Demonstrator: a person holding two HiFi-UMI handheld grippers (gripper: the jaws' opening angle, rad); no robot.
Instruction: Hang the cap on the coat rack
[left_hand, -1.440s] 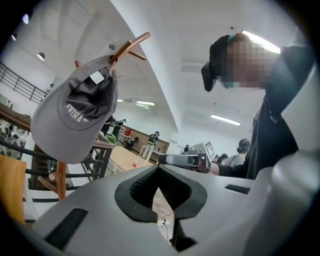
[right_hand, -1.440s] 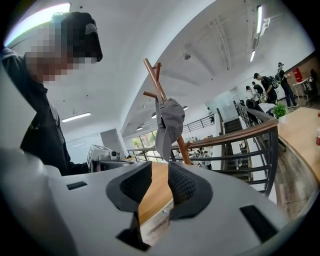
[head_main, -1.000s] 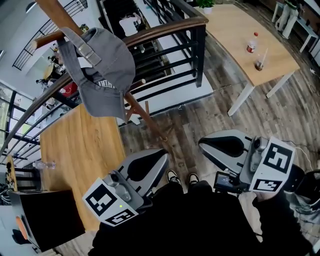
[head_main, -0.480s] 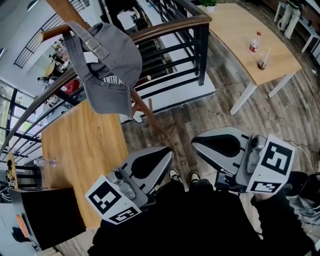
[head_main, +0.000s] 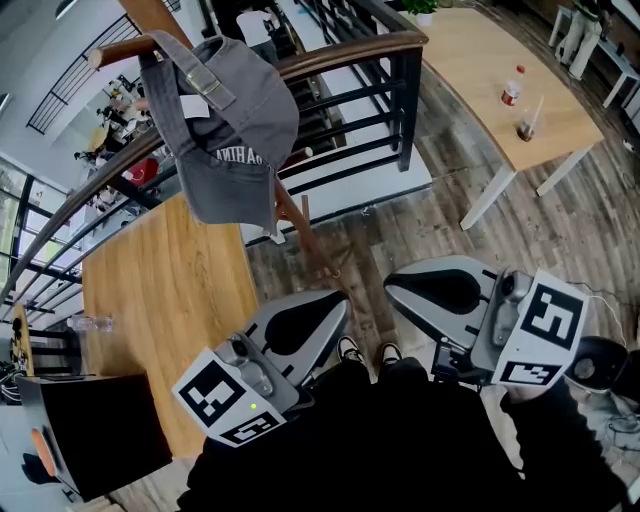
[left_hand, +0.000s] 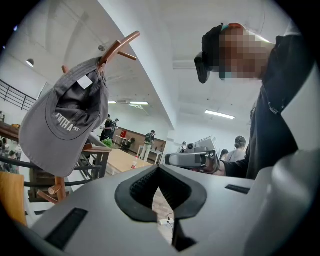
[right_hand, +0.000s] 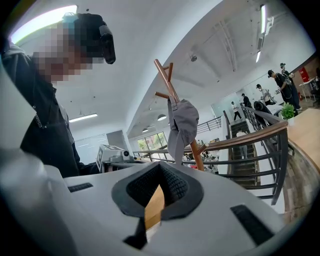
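A grey cap (head_main: 225, 130) hangs from a peg of the wooden coat rack (head_main: 300, 225), with its brim pointing down. No gripper touches it. In the left gripper view the cap (left_hand: 65, 120) dangles at the left from the rack (left_hand: 117, 47). The right gripper view shows the cap (right_hand: 181, 127) edge-on against the rack's pole (right_hand: 165, 80). My left gripper (head_main: 335, 305) and right gripper (head_main: 395, 285) are held low in front of the person's body, well below the cap. Both are shut with nothing between the jaws.
A wooden table (head_main: 165, 300) stands at the left beside a black box (head_main: 90, 435). Another table (head_main: 480, 50) at the upper right carries a bottle (head_main: 510, 85) and a cup (head_main: 518, 128). A dark railing (head_main: 340, 60) runs behind the rack. The person's shoes (head_main: 362, 353) show on the plank floor.
The cap stays on its peg and appears to sway slightly to the right. Both grippers remain low and shut; the right one has drifted a little left.
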